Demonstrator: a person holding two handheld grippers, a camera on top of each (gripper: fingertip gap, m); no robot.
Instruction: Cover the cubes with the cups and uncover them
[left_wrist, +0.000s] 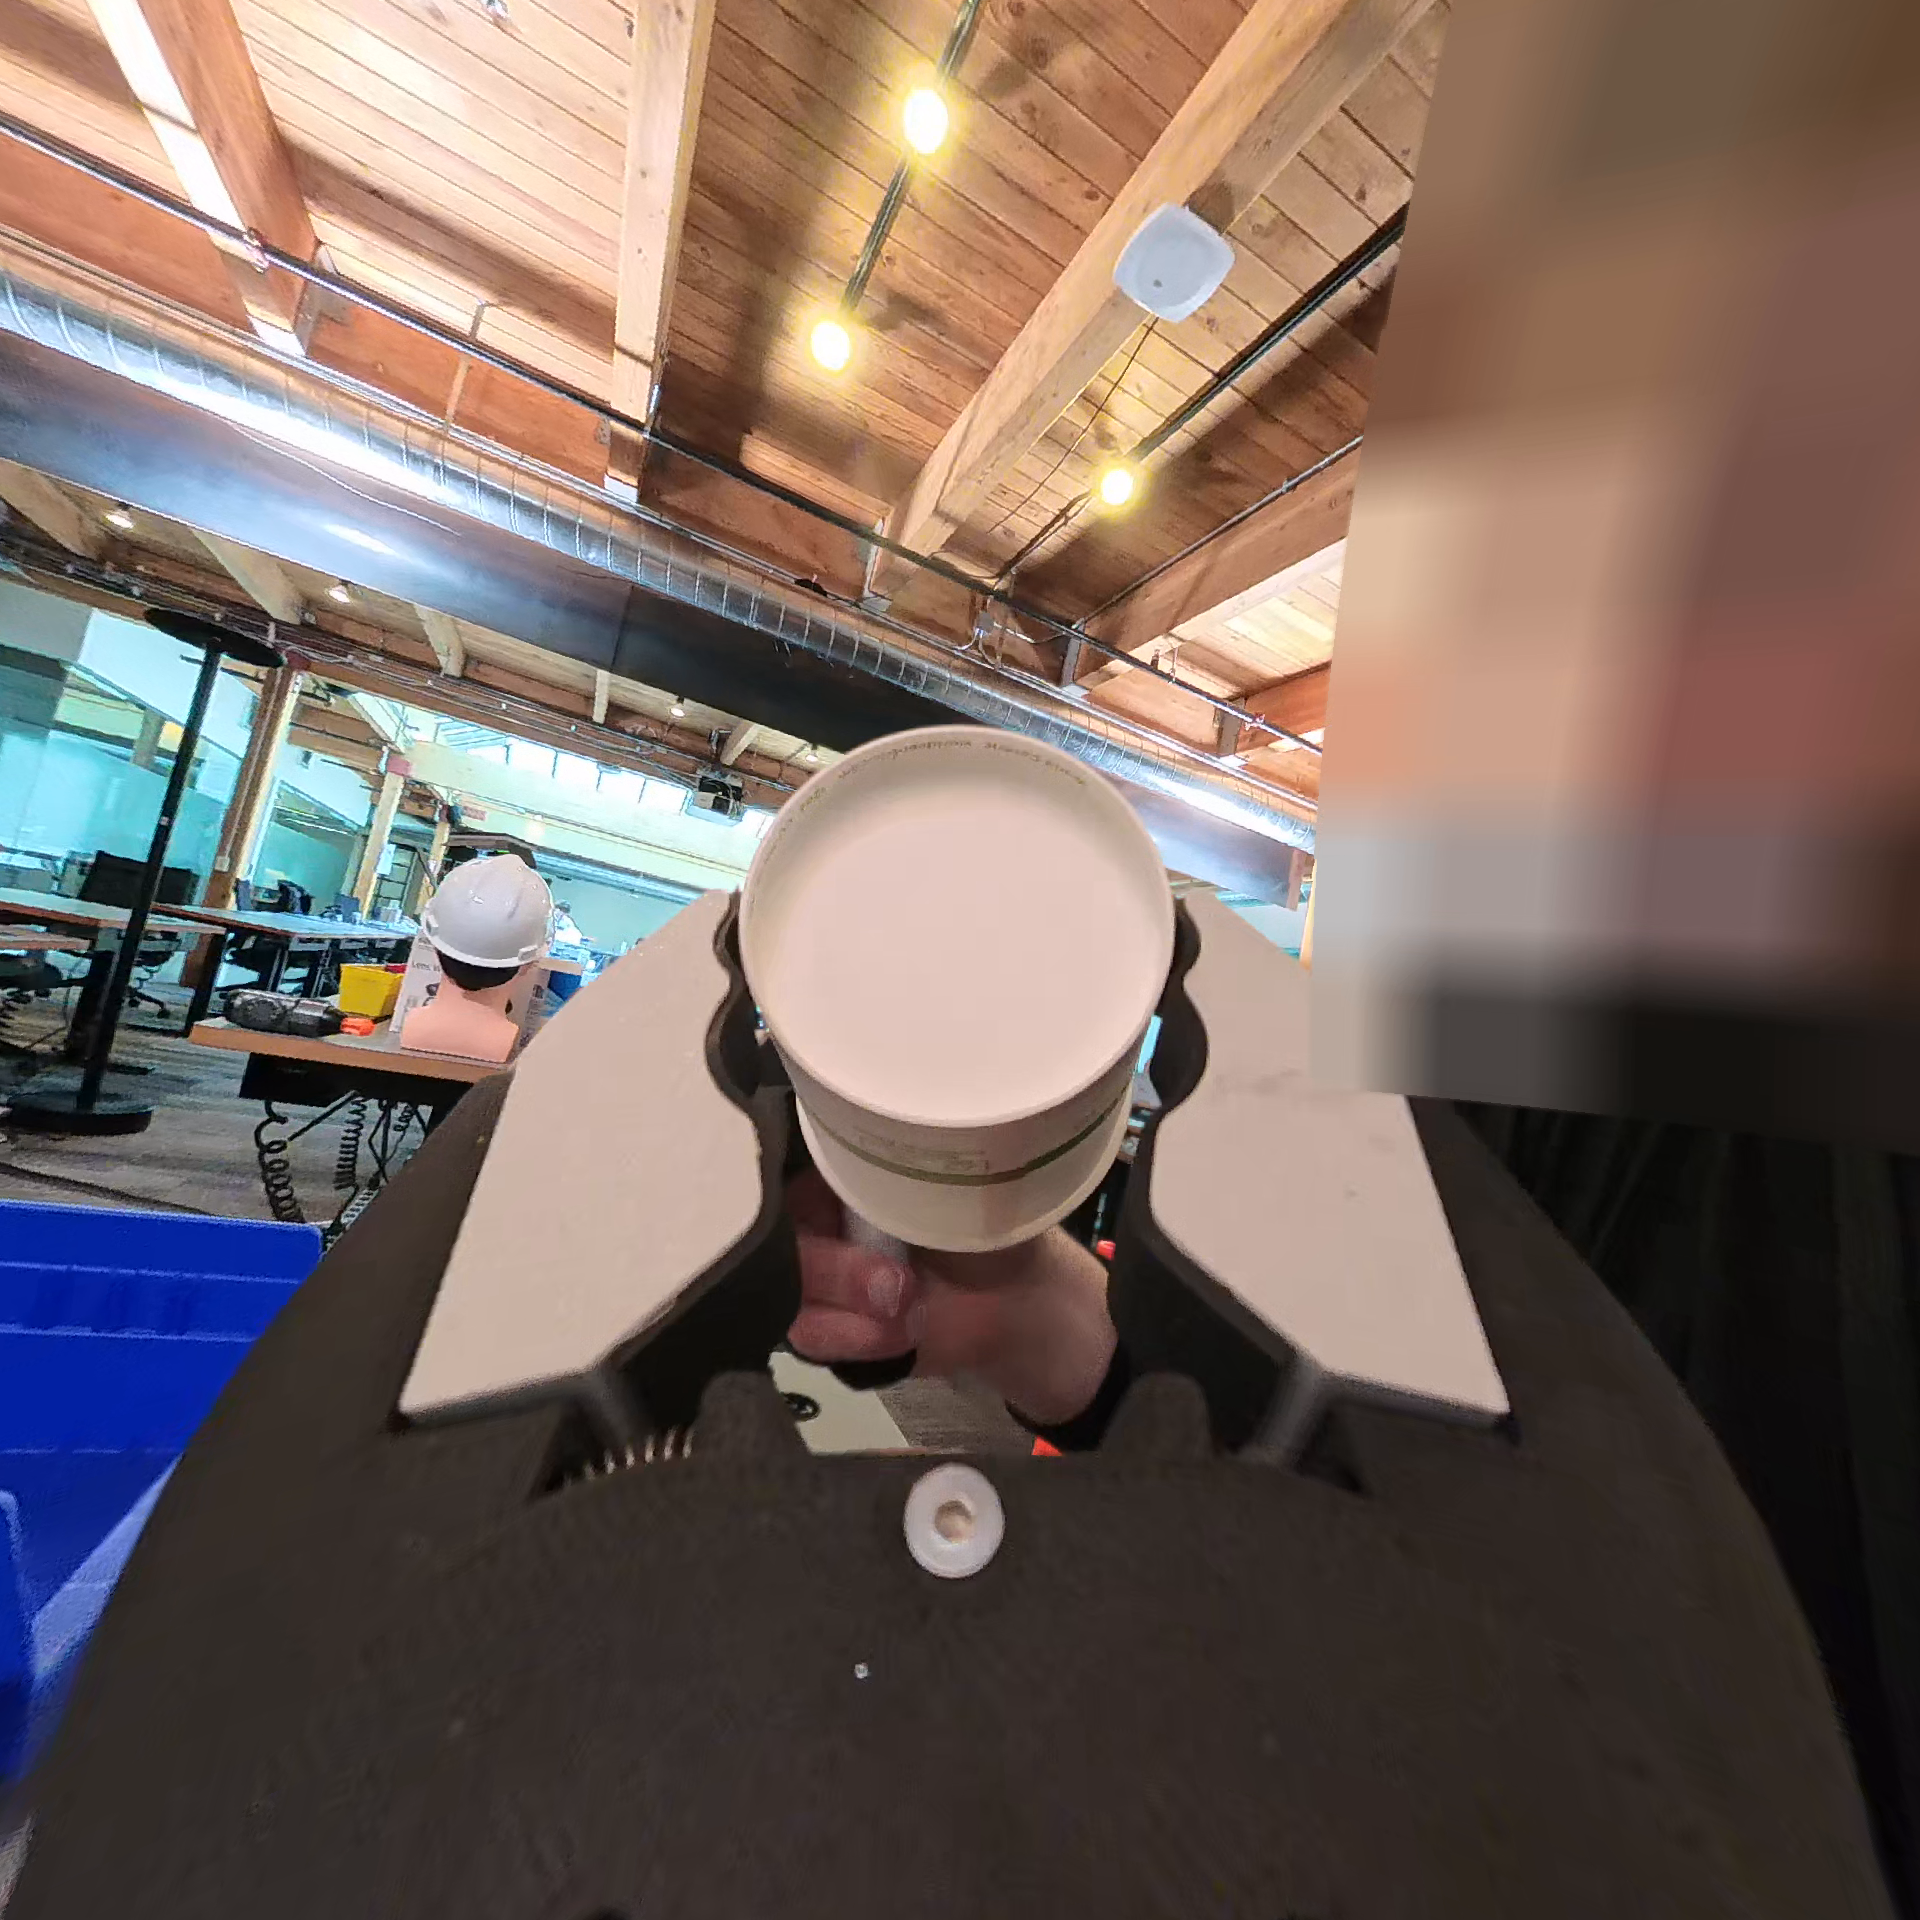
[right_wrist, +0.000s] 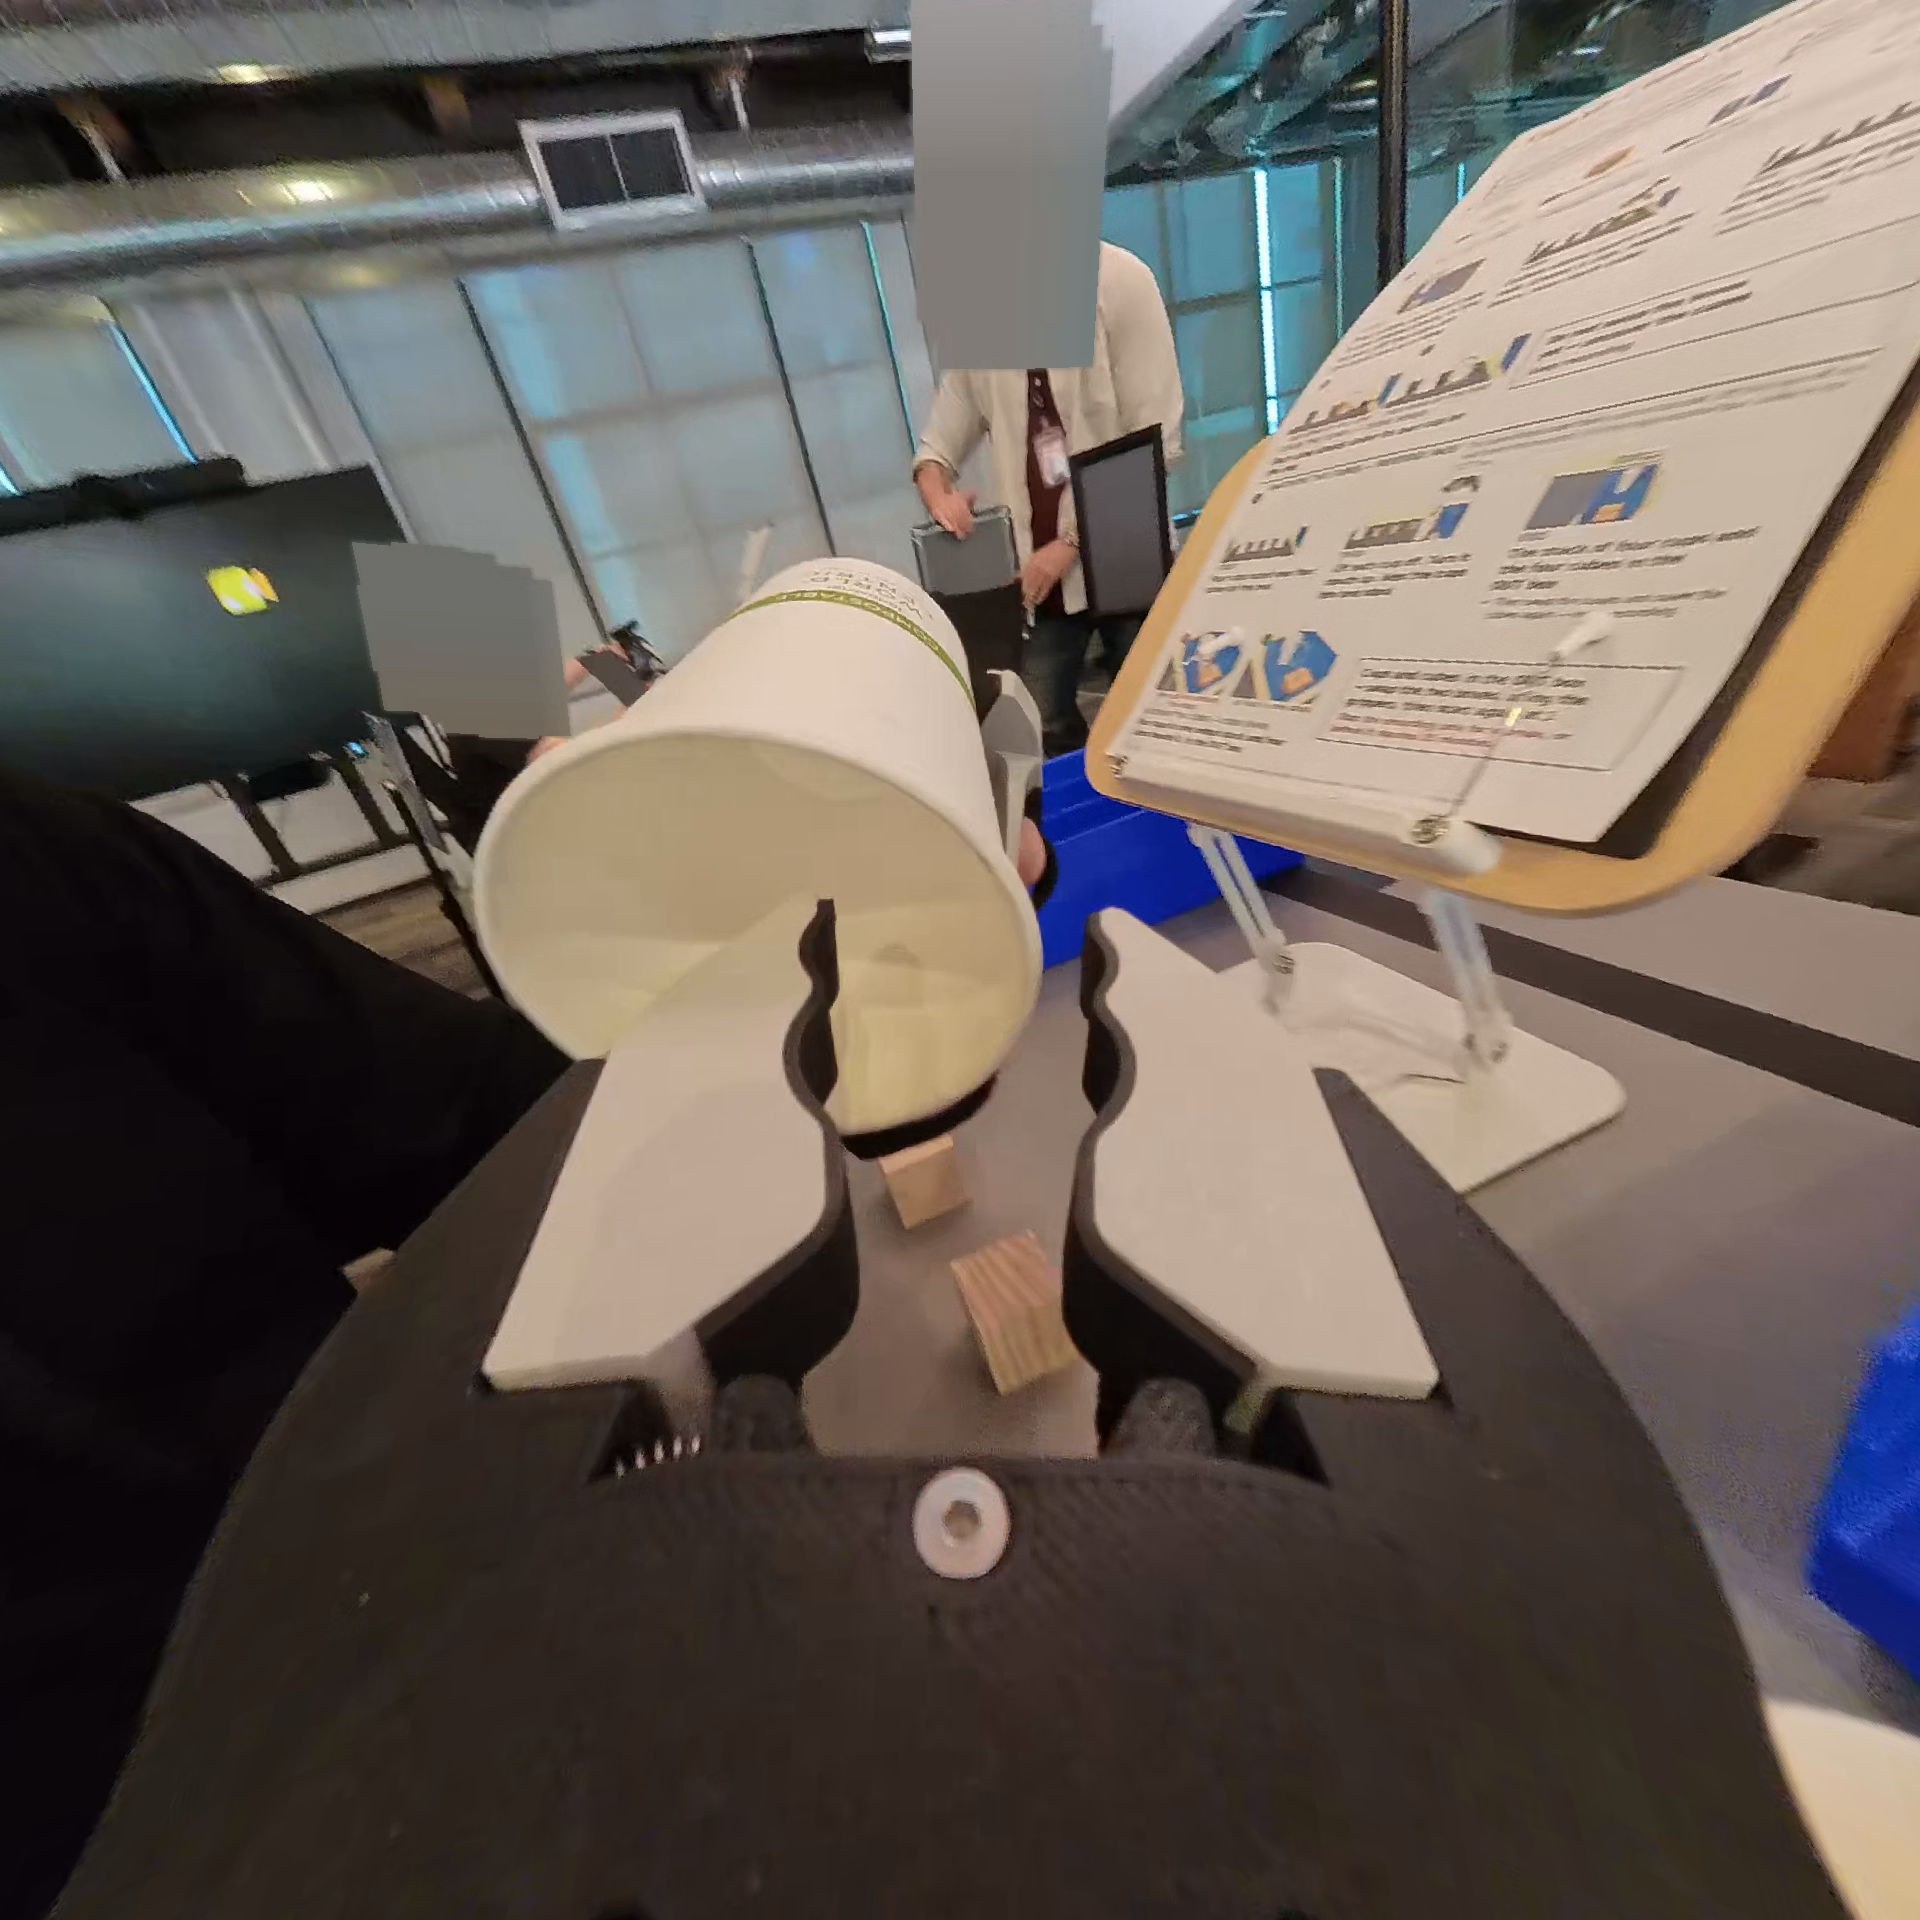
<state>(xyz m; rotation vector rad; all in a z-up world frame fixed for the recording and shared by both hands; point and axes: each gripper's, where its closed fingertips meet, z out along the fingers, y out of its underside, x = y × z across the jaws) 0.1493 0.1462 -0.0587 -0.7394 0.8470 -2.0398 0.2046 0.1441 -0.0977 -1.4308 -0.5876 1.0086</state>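
Observation:
My left gripper (left_wrist: 956, 935) is shut on a white paper cup (left_wrist: 956, 977) with a green band. It points up toward the ceiling, with the cup's base facing the camera. In the right wrist view the same cup (right_wrist: 769, 810) hangs tilted above the grey table (right_wrist: 1610, 1299), its open mouth toward the camera. Two wooden cubes lie on the table below it, one just under the cup's rim (right_wrist: 925, 1179) and one nearer (right_wrist: 1013, 1314). My right gripper (right_wrist: 961, 935) is open and empty, low over the table, with the nearer cube between its fingers' bases.
An instruction sheet on a wooden board stand (right_wrist: 1507, 520) stands at the right. A blue bin (right_wrist: 1132, 852) sits behind the cup and another blue thing (right_wrist: 1870, 1507) at the right edge. A blue bin (left_wrist: 125, 1403) also shows in the left wrist view. A person (right_wrist: 1049, 468) stands behind the table.

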